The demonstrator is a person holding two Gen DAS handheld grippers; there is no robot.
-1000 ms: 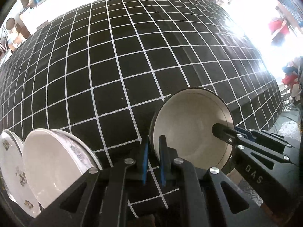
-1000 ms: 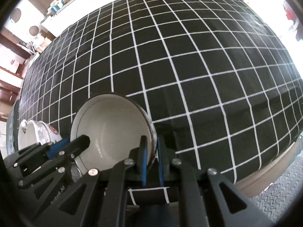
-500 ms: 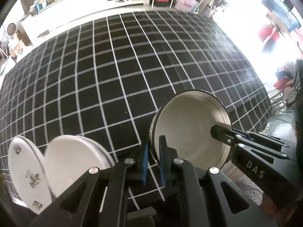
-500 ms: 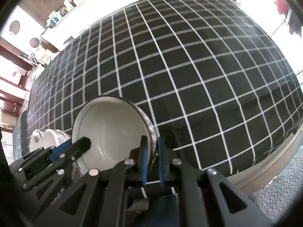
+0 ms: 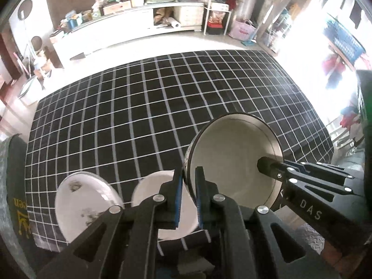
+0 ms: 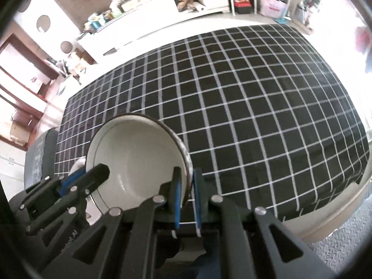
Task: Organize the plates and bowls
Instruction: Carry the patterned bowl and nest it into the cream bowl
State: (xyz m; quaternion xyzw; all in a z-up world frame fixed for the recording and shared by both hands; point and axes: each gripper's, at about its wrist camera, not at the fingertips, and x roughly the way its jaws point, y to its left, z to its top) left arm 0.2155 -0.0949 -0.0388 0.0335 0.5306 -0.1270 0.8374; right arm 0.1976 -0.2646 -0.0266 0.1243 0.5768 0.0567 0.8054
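Above the checked desk [image 5: 144, 121], dark-rimmed white bowl [image 5: 234, 160] tilted, left claw [image 5: 188, 193] and right claw [image 6: 187, 194] both clamped on opposite rims, two white plates [image 5: 86, 207] below-left on the desk.

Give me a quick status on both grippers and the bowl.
Left gripper and right gripper shut on opposite rims of the dark-rimmed bowl, held above the checked tablecloth. Two white dishes beneath, left side. Nothing blocking.
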